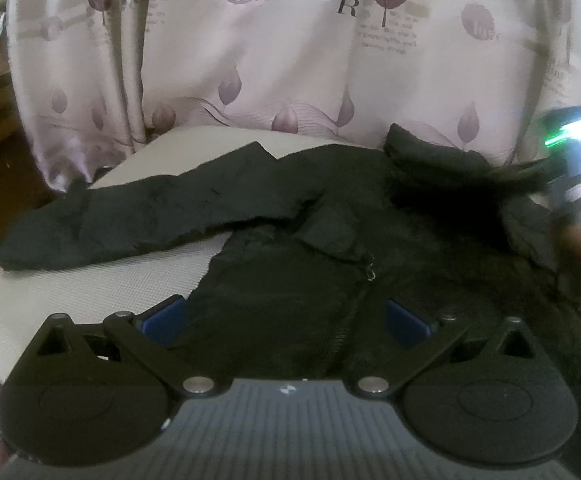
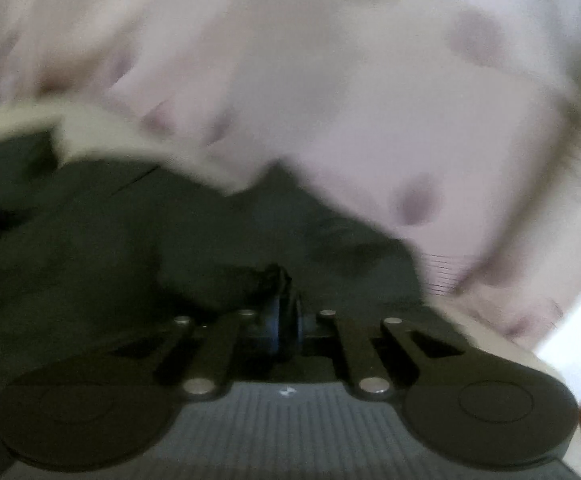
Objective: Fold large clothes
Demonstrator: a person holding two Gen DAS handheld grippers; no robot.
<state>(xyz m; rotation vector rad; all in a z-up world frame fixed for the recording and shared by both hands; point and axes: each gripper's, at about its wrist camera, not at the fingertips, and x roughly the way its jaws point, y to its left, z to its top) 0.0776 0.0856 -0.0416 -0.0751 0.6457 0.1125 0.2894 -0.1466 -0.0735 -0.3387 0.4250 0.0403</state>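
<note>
Black jacket lies spread on the table, front up, zipper running down the middle toward the left wrist camera. One sleeve is stretched flat out to the left side of the left view, not folded in. The collar area is bunched near the far table edge. The other side of the jacket runs off to the right and is rumpled.

Left gripper: jaws wide apart, hovering over or just touching the jacket's lower front; blue pads sit either side of the zipper line with no cloth pinched between them.

Right gripper: jaws together, clamped on a small dark bunch of jacket fabric, seen in the right wrist view. That view is heavily motion-blurred, so which part of the jacket it holds is hard to tell. In the left view the right gripper shows at the far right edge near the collar side, with a green light on its body.

Progress: early. No fold is visible yet; the body is open and flat and the left-view sleeve is fully extended. Probably the first fold is just starting on the right-hand side. Left to do: bring both sleeves in, fold the sides, fold the body up.

Behind the table hangs a pale curtain with purple leaf print and lettering.
</note>
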